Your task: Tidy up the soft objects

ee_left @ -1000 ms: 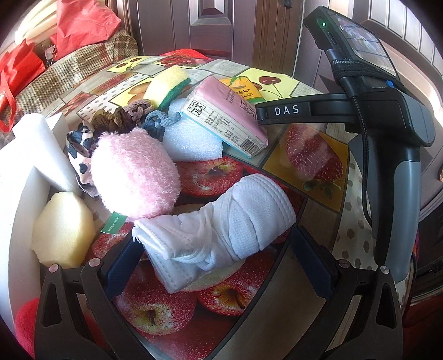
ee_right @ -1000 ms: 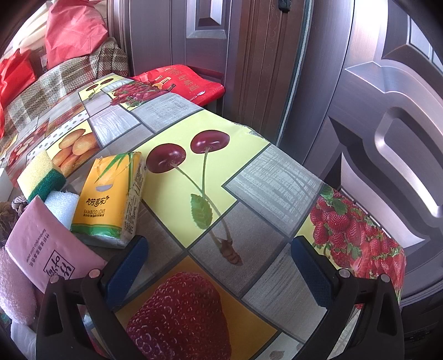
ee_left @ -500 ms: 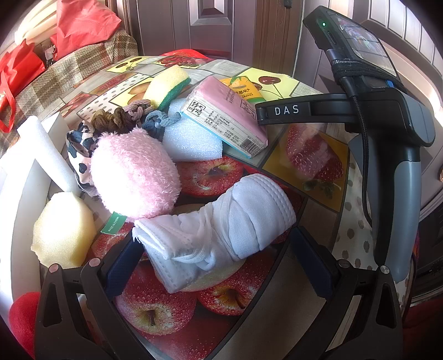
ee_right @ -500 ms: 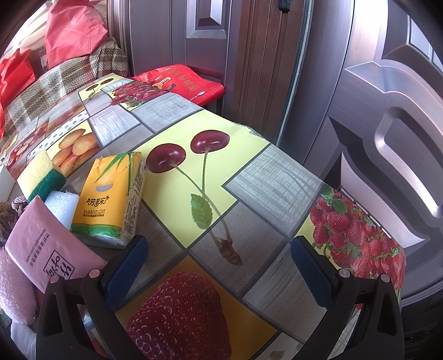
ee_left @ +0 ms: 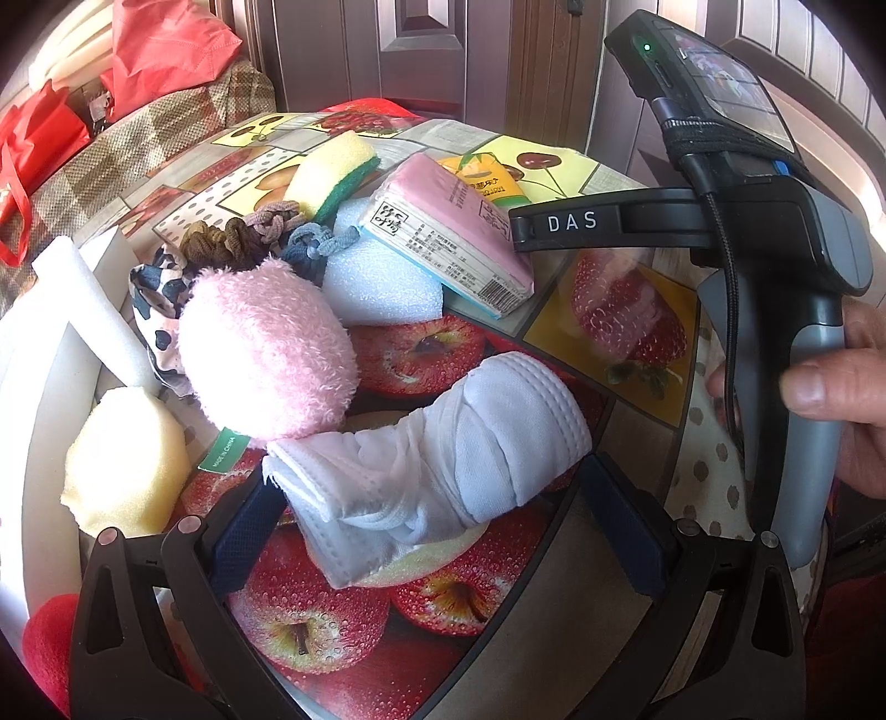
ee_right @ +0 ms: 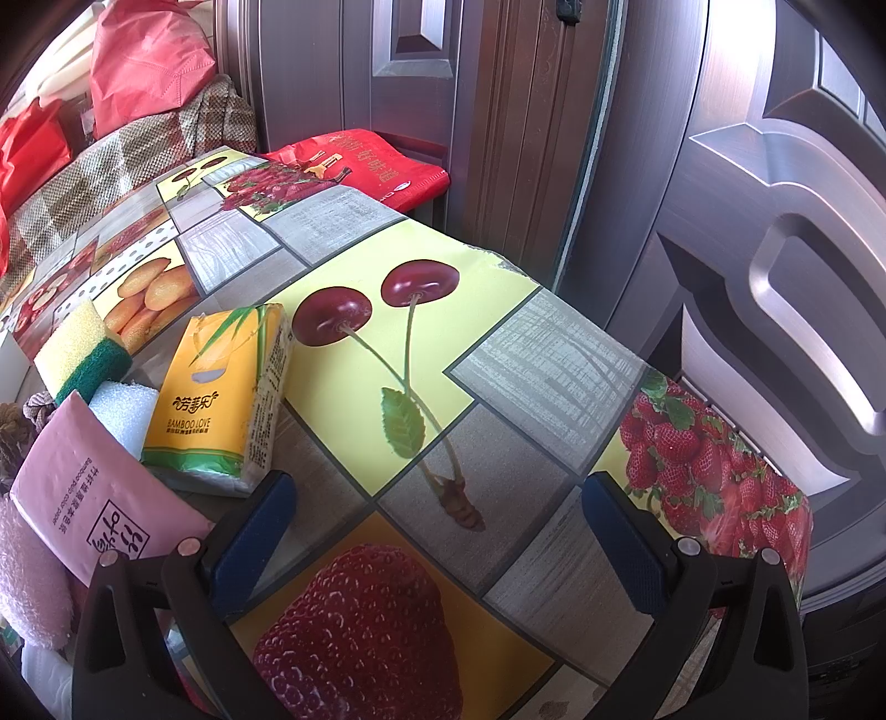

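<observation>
Left fingers (ee_left: 243, 531) spread wide around the white cloth bundle (ee_left: 443, 471).

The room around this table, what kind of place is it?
Most likely a home, near an entrance: a fruit-print tablecloth covers the table, panelled brown doors stand right behind it, and a plaid-covered seat holds red bags.

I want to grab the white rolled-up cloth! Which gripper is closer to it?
Left. The left gripper is open right around the white rolled cloth, which lies between its fingers. The right gripper is open over bare tablecloth, away from it.
</observation>
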`<state>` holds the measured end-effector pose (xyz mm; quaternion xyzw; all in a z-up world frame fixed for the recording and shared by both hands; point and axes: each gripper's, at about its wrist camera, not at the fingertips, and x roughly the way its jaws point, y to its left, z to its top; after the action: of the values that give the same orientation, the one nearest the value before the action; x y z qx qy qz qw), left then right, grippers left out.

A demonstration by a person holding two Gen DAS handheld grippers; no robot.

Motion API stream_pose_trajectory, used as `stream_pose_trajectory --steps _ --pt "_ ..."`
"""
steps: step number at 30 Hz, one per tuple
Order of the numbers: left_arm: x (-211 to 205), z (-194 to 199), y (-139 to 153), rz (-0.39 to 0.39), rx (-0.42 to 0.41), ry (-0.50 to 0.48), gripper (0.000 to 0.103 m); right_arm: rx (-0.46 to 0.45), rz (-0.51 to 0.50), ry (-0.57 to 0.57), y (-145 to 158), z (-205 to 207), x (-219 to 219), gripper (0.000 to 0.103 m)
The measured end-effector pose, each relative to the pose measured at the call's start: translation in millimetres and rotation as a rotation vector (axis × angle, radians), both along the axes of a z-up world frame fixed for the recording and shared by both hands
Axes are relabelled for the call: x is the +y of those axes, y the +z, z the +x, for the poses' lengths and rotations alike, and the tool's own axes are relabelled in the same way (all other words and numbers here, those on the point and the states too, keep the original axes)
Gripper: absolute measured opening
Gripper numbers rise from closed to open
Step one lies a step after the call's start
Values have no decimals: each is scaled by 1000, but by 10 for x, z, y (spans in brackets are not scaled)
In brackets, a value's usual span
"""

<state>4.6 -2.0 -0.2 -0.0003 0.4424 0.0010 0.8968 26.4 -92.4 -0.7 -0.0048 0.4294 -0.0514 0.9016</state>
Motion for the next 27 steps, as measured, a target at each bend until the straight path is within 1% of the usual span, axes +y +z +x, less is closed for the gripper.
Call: stream_pose_trajectory --steps 6,9,10,11,13,15,16,17,19,21,22,23,24,25,27 --pt "-5 -5 5 2 1 5 102 1 5 6 4 4 -14 103" --pt "-53 -3 15 1 5 10 102 9 5 79 4 -11 -25 103" --pt "-69 -35 30 -13 6 3 102 16 7 113 6 -23 -38 103" --pt "-86 -87 63 -30 -3 -2 102 23 17 147 12 -40 -62 103" --pt "-108 -233 221 -71 -41 4 102 35 56 197 46 -92 -150 103" --pt "-95 -431 472 -98 -105 11 102 46 144 212 117 -177 -308 103" --pt "-75 -540 612 -98 -141 17 102 30 187 217 180 -245 -391 103" --pt "-37 -647 754 -93 -177 28 102 0 208 224 262 -328 -459 103" --pt "101 -895 1030 -91 -252 67 103 -79 232 256 472 -509 -563 103" --pt "324 -1115 1210 -117 -300 103 103 -159 257 290 695 -653 -638 103" --pt "472 -1201 1260 -129 -306 126 103 -194 297 322 793 -692 -669 103" --pt "596 -1280 1277 -125 -302 149 103 -225 346 352 877 -724 -698 103" --pt "719 -1360 1268 -99 -293 178 103 -248 390 368 951 -735 -711 103" --pt "823 -1424 1234 -71 -275 205 103 -255 423 380 1011 -730 -707 103" --pt "1009 -1486 1117 -40 -205 229 103 -245 457 414 1087 -728 -649 103"
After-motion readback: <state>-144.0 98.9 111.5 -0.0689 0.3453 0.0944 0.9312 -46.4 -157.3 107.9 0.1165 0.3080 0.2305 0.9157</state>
